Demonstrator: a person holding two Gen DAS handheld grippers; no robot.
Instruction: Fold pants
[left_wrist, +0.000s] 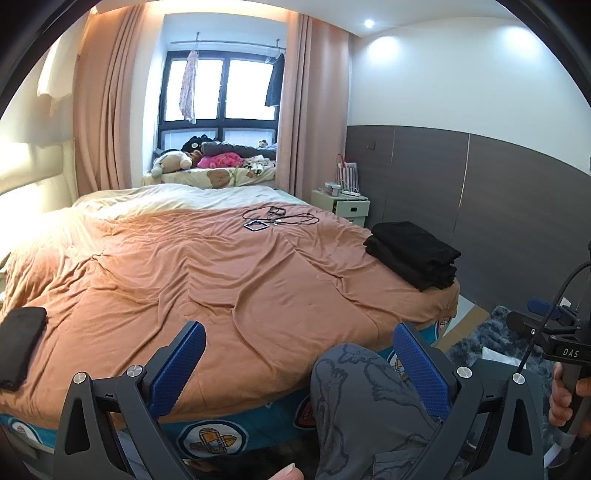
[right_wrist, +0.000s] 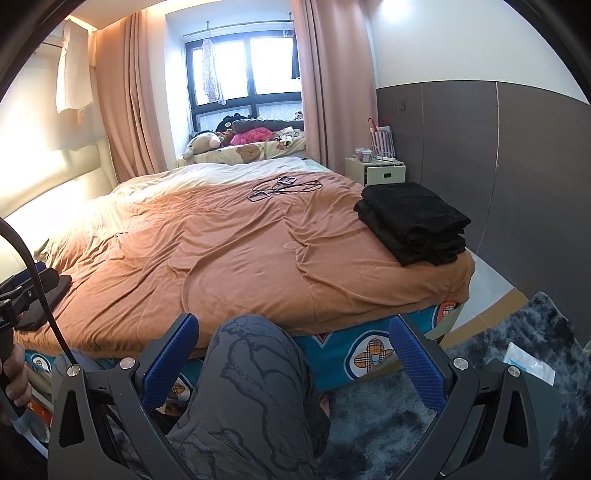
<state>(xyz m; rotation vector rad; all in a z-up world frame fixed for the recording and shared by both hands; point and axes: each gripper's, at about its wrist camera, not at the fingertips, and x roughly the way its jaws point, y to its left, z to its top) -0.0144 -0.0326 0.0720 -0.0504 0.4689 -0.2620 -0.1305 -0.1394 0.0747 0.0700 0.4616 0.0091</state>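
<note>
A stack of folded black pants (left_wrist: 413, 254) (right_wrist: 413, 221) lies at the right edge of the bed, on the orange duvet (left_wrist: 221, 280) (right_wrist: 221, 251). A second black garment (left_wrist: 20, 343) (right_wrist: 40, 299) lies flat at the bed's near left edge. My left gripper (left_wrist: 301, 365) hangs open over the foot of the bed with nothing between its blue pads. My right gripper (right_wrist: 295, 360) is open too and holds nothing. It sits lower, in front of the mattress side. A person's knee in grey patterned trousers (left_wrist: 362, 398) (right_wrist: 255, 369) shows between the fingers in both views.
Black cables with small devices (left_wrist: 277, 218) (right_wrist: 284, 186) lie on the far part of the duvet. A white nightstand (left_wrist: 341, 205) stands beyond the bed's right side. A shaggy grey rug (right_wrist: 480, 387) with a plastic packet (right_wrist: 528, 363) covers the floor at right. Plush toys (left_wrist: 173, 160) fill the window ledge.
</note>
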